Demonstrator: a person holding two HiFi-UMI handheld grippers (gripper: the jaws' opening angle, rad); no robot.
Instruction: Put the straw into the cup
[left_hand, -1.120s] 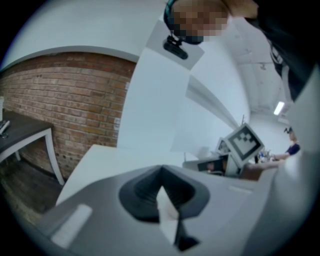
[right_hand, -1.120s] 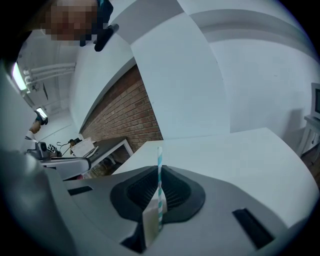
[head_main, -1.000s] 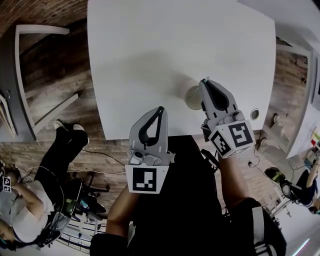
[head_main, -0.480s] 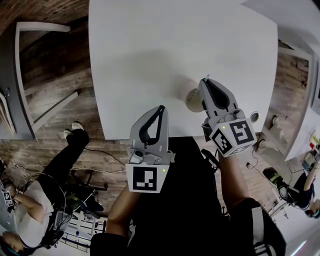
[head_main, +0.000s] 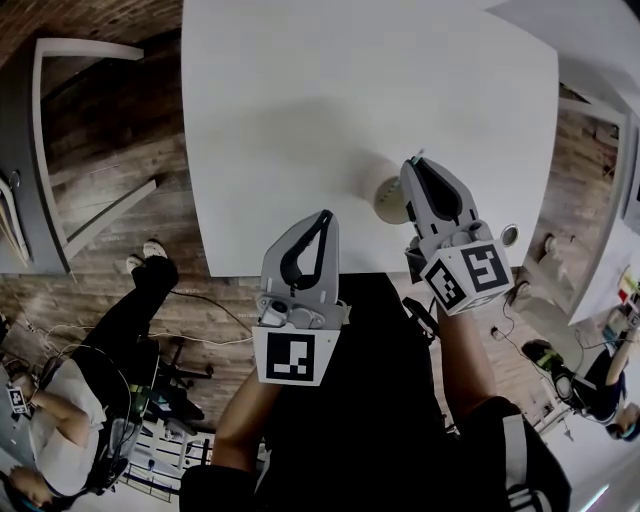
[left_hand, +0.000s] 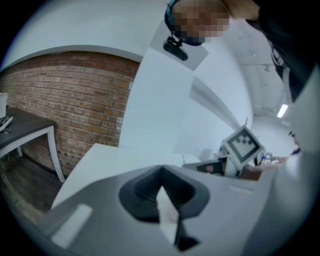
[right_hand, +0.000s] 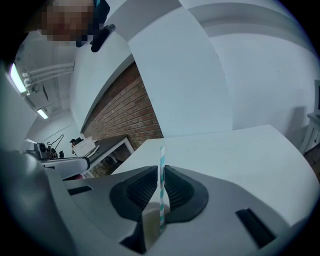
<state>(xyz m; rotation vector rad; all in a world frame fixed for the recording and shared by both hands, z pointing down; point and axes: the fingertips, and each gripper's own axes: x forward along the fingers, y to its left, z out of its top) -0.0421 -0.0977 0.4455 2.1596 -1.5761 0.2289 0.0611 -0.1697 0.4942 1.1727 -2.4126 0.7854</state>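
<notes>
White table (head_main: 300, 100) is filling most of the head view, bare apart from a cream cup (head_main: 383, 196) sitting near its near edge. Wood plank floor (head_main: 110, 180) is showing around it. A brick wall (left_hand: 75, 100) is running behind in the left gripper view, with a dark side table (left_hand: 20, 131) standing against it. A person (head_main: 70, 400) is sitting on the floor at lower left.

I'm seeing the right gripper (head_main: 414, 162) hanging over the table's near edge, just right of the cup and covering part of it. Its jaws are pinching a straw (right_hand: 162, 175), teal-and-white striped. In the right gripper view the right gripper (right_hand: 161, 167) is clamping it narrow, pads pressing on both sides. The straw is standing upright in that frame. Its long axis is running through the gap between the jaws and one end is poking out past the tips, pointing away over the table. I can't tell how close that end is to the cup's rim.

I'm holding the left gripper (head_main: 323, 216) at the table's near edge, well left of the cup. Its jaws are meeting at the tips with nothing between them, which the left gripper (left_hand: 161, 170) is showing in its own view too.
</notes>
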